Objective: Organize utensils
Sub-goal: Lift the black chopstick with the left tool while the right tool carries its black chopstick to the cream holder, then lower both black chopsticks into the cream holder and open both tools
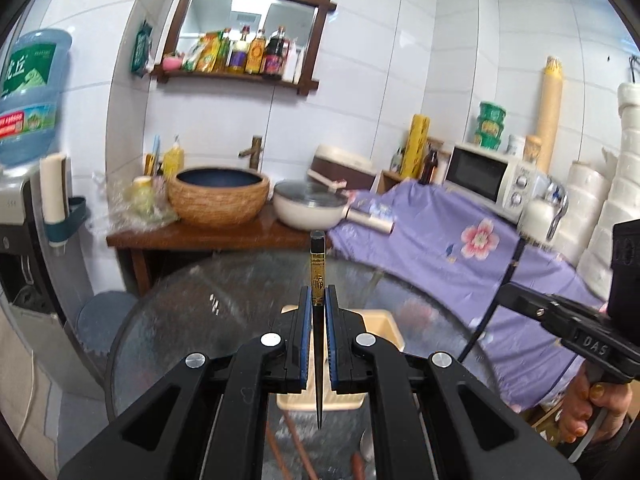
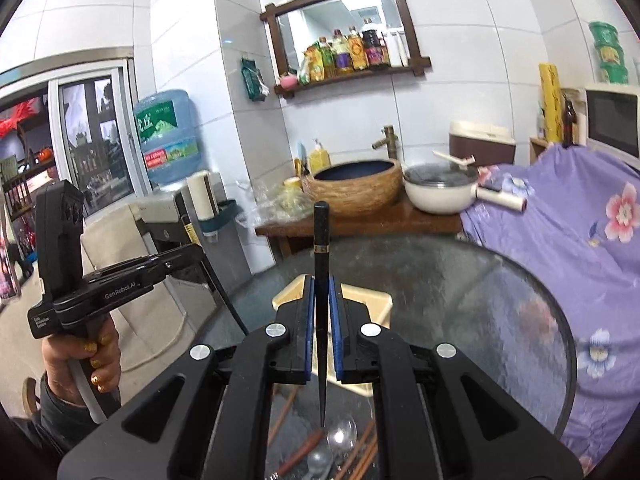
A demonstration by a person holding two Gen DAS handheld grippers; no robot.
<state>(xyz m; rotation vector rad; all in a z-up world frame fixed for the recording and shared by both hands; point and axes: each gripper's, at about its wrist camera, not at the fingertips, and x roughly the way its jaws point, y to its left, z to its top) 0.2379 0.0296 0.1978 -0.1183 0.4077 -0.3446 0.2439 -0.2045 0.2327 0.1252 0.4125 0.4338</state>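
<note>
My left gripper (image 1: 319, 294) is shut on a black chopstick (image 1: 318, 272) with a gold band, held upright above the round glass table (image 1: 192, 304). My right gripper (image 2: 321, 285) is shut on a second black chopstick (image 2: 321, 240), also upright. A cream utensil holder (image 1: 384, 326) stands on the table just beyond the left fingers and shows past the right fingers too (image 2: 372, 300). Brown chopsticks (image 2: 362, 452) and metal spoons (image 2: 342, 438) lie on the glass below the right gripper. The right gripper's body shows at the right of the left wrist view (image 1: 576, 324).
A wooden counter (image 1: 200, 236) behind the table holds a woven basin (image 1: 218, 196) and a white pan (image 1: 310, 206). A purple floral cloth (image 1: 460, 248) covers the right side under a microwave (image 1: 492, 178). A water dispenser bottle (image 1: 32, 96) stands at left.
</note>
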